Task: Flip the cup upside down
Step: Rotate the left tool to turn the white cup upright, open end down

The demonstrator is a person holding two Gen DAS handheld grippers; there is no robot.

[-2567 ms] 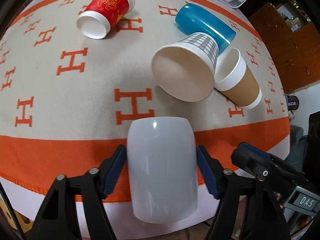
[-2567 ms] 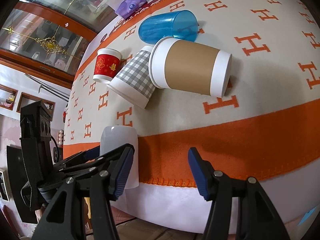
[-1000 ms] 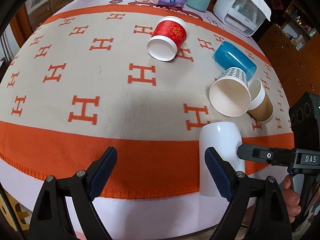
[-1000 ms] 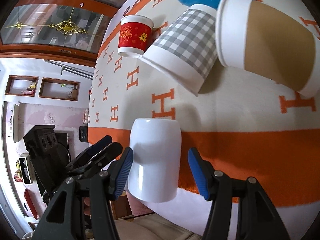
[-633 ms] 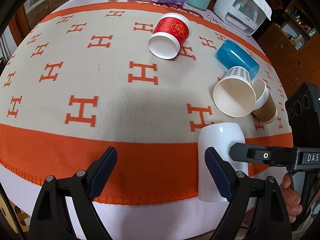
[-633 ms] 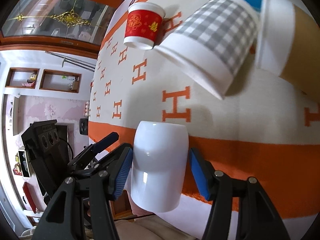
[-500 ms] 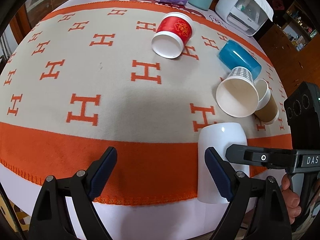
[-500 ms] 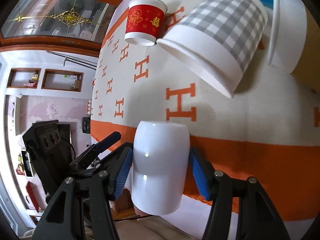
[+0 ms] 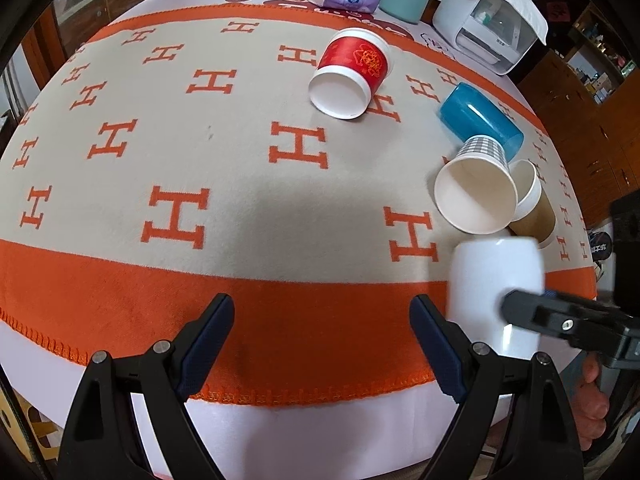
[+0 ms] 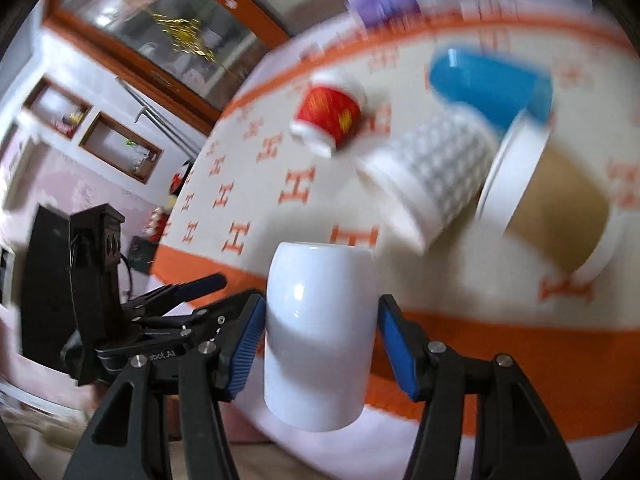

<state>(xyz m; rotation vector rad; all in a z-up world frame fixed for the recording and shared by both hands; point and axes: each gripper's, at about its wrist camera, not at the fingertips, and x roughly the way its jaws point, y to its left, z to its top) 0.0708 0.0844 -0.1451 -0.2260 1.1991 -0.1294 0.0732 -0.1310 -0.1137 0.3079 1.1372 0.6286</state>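
A plain white cup (image 10: 320,332) sits between the blue pads of my right gripper (image 10: 322,344), which is shut on its sides and holds it at the table's front edge. The right wrist view is blurred by motion. In the left wrist view the same white cup (image 9: 494,284) shows at the right with a right gripper finger (image 9: 560,320) across it. My left gripper (image 9: 320,340) is open and empty, to the left of the cup over the orange border.
Several cups lie on their sides on the orange-and-beige cloth (image 9: 200,152): a red one (image 9: 352,76), a blue one (image 9: 480,116), a grey checked one (image 9: 476,188) and a brown one (image 9: 534,208). A white machine (image 9: 492,20) stands at the back.
My right gripper has closed on the white cup and is turning with it, blurring its view. My left gripper has drawn away to the left, still open.
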